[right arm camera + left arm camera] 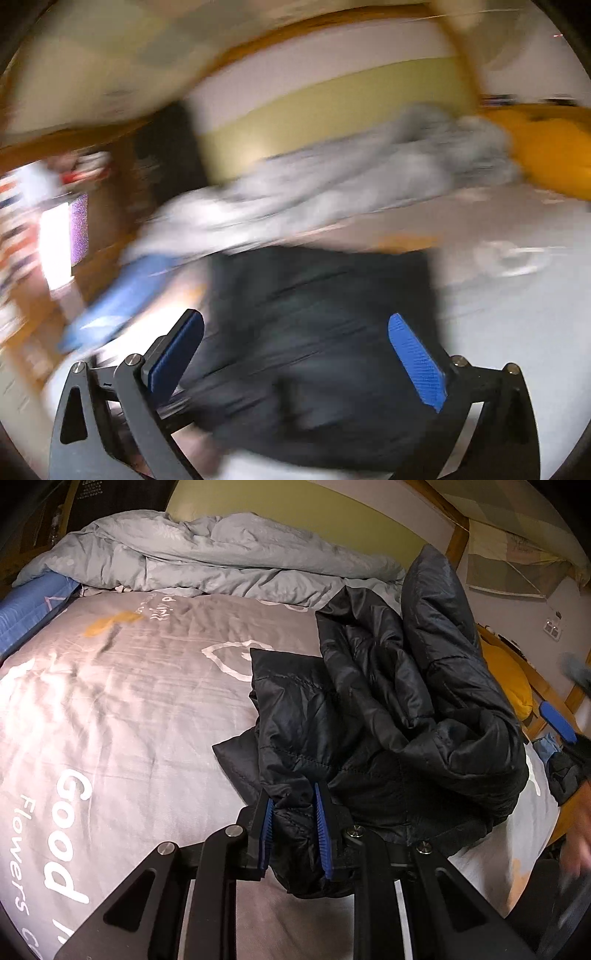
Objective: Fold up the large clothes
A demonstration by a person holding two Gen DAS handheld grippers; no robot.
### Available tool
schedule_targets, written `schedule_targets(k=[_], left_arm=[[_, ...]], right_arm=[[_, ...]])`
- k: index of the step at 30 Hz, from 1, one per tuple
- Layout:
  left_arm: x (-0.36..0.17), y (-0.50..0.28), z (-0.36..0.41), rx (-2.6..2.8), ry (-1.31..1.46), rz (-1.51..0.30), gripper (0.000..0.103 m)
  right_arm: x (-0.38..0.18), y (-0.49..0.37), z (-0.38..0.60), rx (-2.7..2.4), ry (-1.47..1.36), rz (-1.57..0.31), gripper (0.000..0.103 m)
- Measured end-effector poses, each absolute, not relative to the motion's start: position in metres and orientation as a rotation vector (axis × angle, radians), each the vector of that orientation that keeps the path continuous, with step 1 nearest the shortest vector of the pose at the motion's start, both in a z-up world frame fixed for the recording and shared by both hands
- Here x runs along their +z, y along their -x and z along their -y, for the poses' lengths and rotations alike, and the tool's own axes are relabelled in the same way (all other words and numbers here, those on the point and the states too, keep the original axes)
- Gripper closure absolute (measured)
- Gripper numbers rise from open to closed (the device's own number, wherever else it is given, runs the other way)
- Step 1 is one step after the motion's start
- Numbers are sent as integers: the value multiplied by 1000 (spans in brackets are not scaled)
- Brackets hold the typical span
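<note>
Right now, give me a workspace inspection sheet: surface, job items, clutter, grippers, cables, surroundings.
Surface: bed under a grey printed sheet with white lettering, lightly wrinkled.
Job's things: black quilted puffer jacket, heaped on the sheet and not yet flat.
Clutter: crumpled grey duvet at the far end; blue padded roll beside it; yellow cushion off the bed's edge.
Grippers: left gripper has its jaws shut on a fold of the jacket's hem; right gripper has its jaws wide apart, nothing clamped, and its view is motion-blurred.
Cables: nothing seen.
Surroundings: wooden bunk frame, green and white wall.
</note>
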State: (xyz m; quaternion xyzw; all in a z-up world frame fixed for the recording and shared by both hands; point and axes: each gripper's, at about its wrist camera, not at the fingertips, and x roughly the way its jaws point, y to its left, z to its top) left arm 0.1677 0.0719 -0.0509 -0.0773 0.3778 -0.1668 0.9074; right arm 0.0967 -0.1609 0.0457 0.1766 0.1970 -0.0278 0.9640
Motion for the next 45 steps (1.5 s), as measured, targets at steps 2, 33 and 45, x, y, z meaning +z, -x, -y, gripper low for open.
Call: schedule_targets(k=[2,33,45], left_arm=[[-50,-168,-73,-344,153,-777,81],[19,-117,-107,-358,216,-401,27],[-3,-164,-67,-139,62,-464,20]], right_arm=[[40,-120,189,-192,-381,-488,3],[-23,-138,85,345,49,-804,9],[-10,-111,108,299,-28,-710,10]])
